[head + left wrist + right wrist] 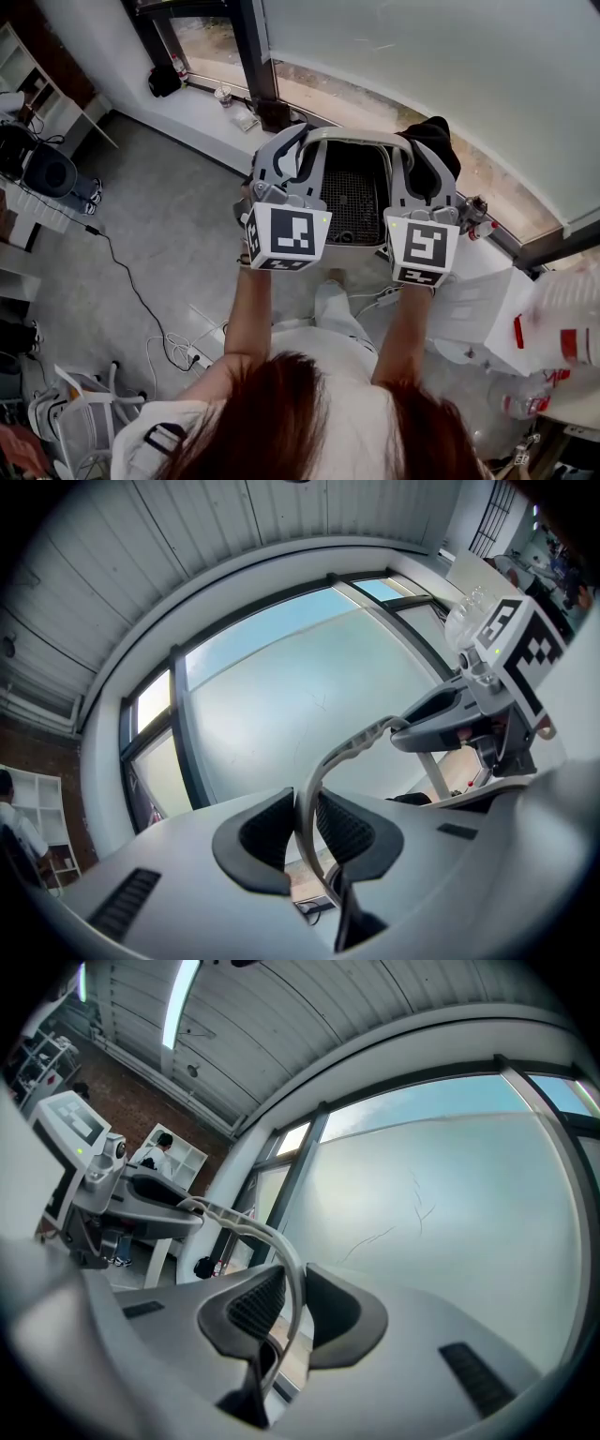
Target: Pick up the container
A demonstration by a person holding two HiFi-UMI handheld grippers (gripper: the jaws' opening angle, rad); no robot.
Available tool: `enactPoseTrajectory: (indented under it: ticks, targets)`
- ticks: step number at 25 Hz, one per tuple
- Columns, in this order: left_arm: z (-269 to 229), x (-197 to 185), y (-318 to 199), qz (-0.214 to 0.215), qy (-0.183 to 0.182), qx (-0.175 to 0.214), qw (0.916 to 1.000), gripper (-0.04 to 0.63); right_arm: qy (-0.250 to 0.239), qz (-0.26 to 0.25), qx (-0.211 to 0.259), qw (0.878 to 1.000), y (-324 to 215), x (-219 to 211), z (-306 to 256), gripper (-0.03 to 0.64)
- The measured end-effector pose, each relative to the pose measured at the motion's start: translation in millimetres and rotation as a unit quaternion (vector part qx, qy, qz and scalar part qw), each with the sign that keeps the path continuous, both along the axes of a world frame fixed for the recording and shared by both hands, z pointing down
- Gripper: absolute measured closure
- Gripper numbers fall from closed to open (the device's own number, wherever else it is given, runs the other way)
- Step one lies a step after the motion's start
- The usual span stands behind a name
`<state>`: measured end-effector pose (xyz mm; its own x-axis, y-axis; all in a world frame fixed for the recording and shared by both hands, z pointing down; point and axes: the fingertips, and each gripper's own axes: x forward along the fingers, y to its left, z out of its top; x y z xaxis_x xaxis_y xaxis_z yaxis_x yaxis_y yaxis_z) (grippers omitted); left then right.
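Grey floor [178, 225] is lying open at left, one cable [141, 300] trailing across. Next, the left hand-held gripper [302, 829] is pinching the left rim of the container [354, 202], the right hand-held gripper [292, 1302] pinching its right rim; it is hanging between them, near the window ledge [197, 112]. White tabletop [478, 309] is crowding the right.

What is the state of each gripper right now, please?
Left gripper: closed, jaws clamped on the white rim of the container.
Right gripper: closed, jaws clamped on the same rim, on the opposite side.
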<state>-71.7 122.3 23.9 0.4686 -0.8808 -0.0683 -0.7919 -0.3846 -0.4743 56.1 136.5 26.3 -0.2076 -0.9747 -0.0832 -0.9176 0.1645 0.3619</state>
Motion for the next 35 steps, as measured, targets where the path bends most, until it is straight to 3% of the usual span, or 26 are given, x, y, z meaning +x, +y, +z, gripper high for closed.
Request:
enactPoseTrajectory:
  ticks: [16, 35]
  targets:
    - [-6.5, -29.4, 46.0, -0.010, 0.022, 0.000, 0.9997, 0.512, 0.022, -0.021, 0.009, 1.000, 46.0, -29.9, -8.9, 0.537]
    - [-17.4, -31.7, 70.5, -0.007, 0.034, 0.014, 0.9993, 0.512, 0.027, -0.023, 0.029, 0.999, 71.9, -32.1, -20.5, 0.540]
